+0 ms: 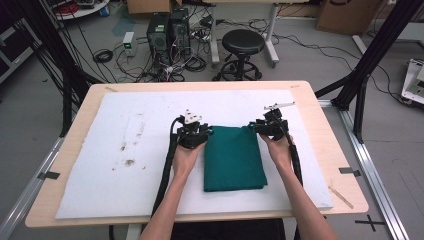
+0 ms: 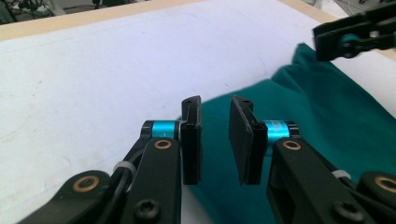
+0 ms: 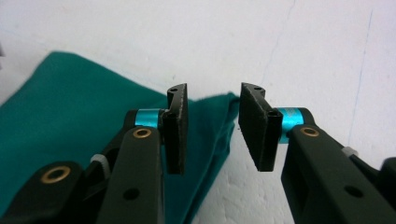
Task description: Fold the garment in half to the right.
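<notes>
Folded dark-green rectangular cloth [image 1: 233,159] lying mid-mat, long axis running near-far. Left gripper [image 2: 215,135] & right gripper [image 3: 211,126] hovering at far corners, jaws gaping, nothing between. High view showing whole cloth outline; gripper views giving gaps.

No words, labels, brand names or numbers can be read anywhere. A black cross [image 1: 370,222] is seen marked on the floor at the lower right, perhaps made of tape. A small box [image 1: 129,43] with a green light is seen on the floor past the table, but whatever may be written on it is too small to be made out.
</notes>
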The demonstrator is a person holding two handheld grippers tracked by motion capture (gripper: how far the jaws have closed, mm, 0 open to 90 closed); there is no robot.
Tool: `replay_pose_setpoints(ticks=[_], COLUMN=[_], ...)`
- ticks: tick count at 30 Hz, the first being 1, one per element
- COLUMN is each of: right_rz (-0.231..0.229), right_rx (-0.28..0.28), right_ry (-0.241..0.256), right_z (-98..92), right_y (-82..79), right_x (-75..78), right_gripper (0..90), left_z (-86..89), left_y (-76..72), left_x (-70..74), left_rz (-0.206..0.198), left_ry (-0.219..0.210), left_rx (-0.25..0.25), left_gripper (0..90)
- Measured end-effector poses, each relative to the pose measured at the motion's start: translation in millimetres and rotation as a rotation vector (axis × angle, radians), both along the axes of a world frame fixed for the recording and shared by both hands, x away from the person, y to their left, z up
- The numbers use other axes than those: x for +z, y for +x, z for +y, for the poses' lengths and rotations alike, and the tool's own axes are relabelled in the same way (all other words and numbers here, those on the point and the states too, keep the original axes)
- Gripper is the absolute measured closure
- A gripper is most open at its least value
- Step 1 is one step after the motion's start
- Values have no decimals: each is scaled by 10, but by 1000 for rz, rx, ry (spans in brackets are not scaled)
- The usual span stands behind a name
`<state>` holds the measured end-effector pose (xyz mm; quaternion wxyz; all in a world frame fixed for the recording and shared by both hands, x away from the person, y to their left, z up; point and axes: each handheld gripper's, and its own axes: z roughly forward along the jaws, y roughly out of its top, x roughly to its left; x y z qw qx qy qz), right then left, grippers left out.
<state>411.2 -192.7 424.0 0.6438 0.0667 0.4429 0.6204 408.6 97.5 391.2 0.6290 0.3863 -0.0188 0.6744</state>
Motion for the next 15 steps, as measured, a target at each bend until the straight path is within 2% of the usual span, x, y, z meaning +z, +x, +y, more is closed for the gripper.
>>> replay_pose_setpoints(ticks=[2,4,7,9,11,13,15], right_rz=[3,36,64,77,96,104,112], right_rx=[-5,-8,-17,-23,-19,-15,11], right_ry=[18,23,46,58,62,67,65], right_z=[8,4,-15,-27,-41,-51,-64], right_y=[23,80,163,192,240,283,314], right_x=[21,56,77,81,96,102,98], right_gripper=[655,660,665,671,683,701,747], left_z=[-24,-53,-82,-68,-71,-91,-98], left_y=[30,64,151,198,201,214,247], left_x=[81,134,187,215,215,207,213], left_rz=[18,26,53,77,74,64,59], left_ry=[-2,-1,-18,-31,-41,-49,-55], left_rx=[8,17,67,79,95,138,157], left_gripper=[742,741,740,739,741,746,757])
